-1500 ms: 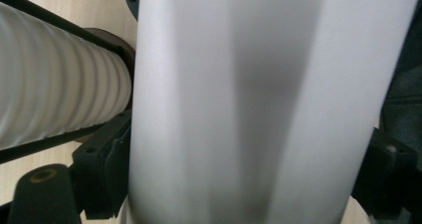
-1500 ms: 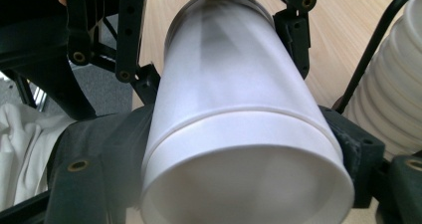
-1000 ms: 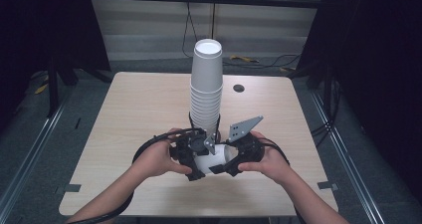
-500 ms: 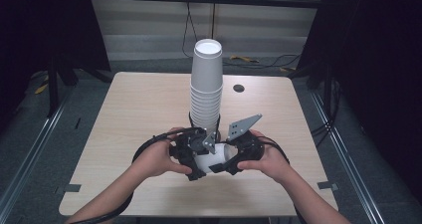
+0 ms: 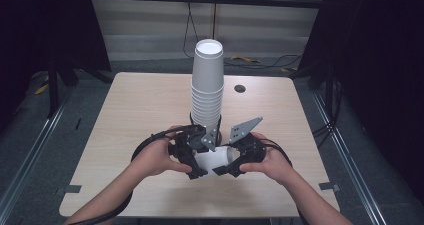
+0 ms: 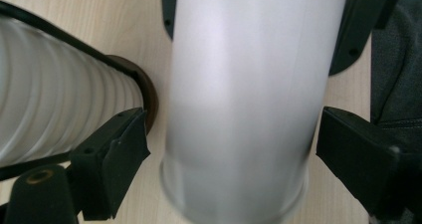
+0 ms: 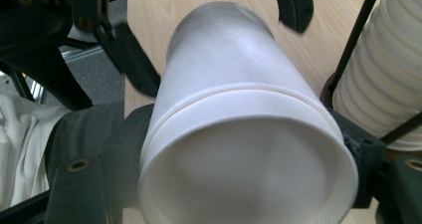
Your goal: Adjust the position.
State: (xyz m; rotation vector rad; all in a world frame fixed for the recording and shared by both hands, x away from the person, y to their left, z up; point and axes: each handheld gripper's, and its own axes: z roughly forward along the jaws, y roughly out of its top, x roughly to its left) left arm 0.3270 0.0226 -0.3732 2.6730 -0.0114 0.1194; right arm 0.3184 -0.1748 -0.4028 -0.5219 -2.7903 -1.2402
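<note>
A white paper cup (image 5: pixel 215 160) lies on its side between both grippers, low over the table's near half. In the right gripper view the cup (image 7: pixel 239 134) has a seam around it, as if one cup sits inside another. My right gripper (image 7: pixel 244 154) is shut on its wide near end, one pad on each side. My left gripper (image 6: pixel 221 154) straddles the other end of the cup (image 6: pixel 239 99). Its jaws have just been closing a little, but a gap shows on both sides. In the high view the left gripper (image 5: pixel 200 165) and right gripper (image 5: pixel 227 167) face each other.
A tall stack of white cups (image 5: pixel 206 85) stands upright just behind the grippers on a dark round base (image 6: pixel 149 94). A black cable runs across the stack (image 7: pixel 383 74). The wooden table (image 5: pixel 125 115) has a small dark hole (image 5: pixel 240 88) at the back right.
Both hands stay where they were, with the cup still lying between them. The high view shows no clear difference.
</note>
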